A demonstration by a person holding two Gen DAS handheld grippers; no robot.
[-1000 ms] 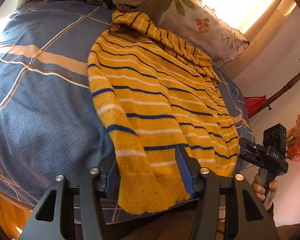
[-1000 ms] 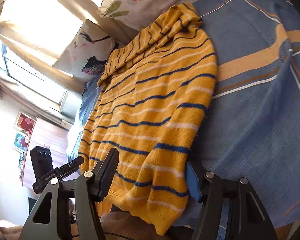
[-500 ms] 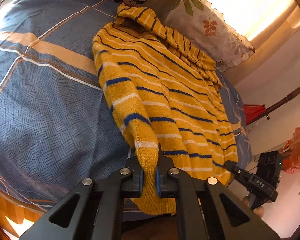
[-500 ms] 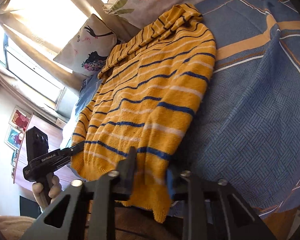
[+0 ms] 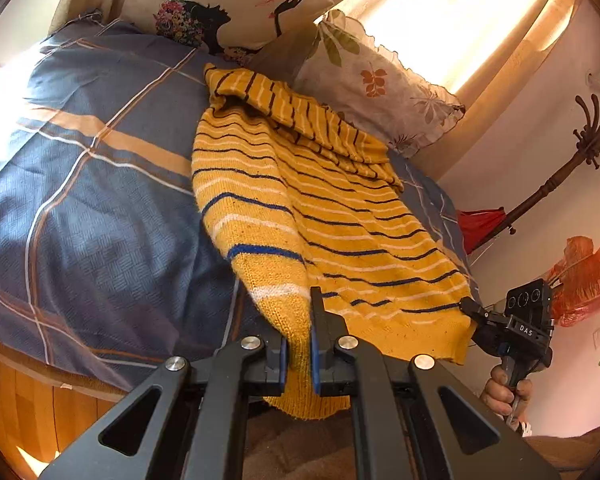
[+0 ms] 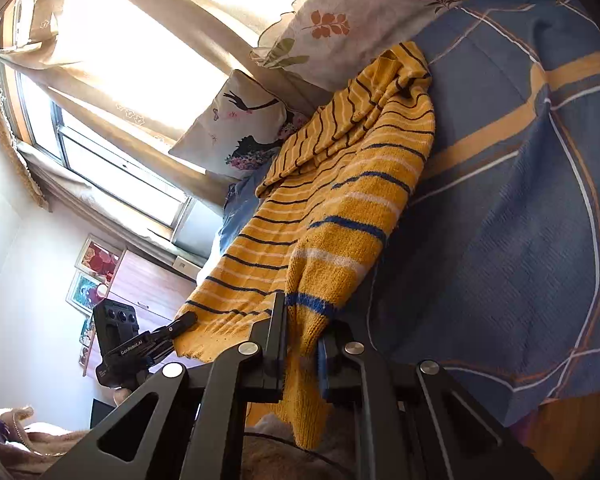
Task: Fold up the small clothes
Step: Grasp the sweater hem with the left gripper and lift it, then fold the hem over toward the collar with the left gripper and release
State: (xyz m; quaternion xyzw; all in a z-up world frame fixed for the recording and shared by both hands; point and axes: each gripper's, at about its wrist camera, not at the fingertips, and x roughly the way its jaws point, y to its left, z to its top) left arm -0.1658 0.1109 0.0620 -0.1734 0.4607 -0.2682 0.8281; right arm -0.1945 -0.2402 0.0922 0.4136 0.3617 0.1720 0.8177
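A yellow knitted sweater (image 5: 324,208) with blue and white stripes lies lengthwise on the bed, its hem at the near edge; it also shows in the right wrist view (image 6: 340,200). My left gripper (image 5: 298,344) is shut on the hem's left corner and lifts it off the bed. My right gripper (image 6: 302,344) is shut on the hem's other corner, also raised. Each gripper shows in the other's view: the right one (image 5: 472,308) at the hem's far corner, the left one (image 6: 184,320) likewise.
The bed has a blue plaid cover (image 5: 84,184). Two pillows (image 5: 380,80) lean against the curtain at the head. A wooden coat stand (image 5: 560,176) and a red bag (image 5: 584,276) are to the right. The bed's wooden edge (image 5: 24,396) is low left.
Both grippers went from open around the hem to shut on it. They have since lifted the hem corners up off the bed edge.
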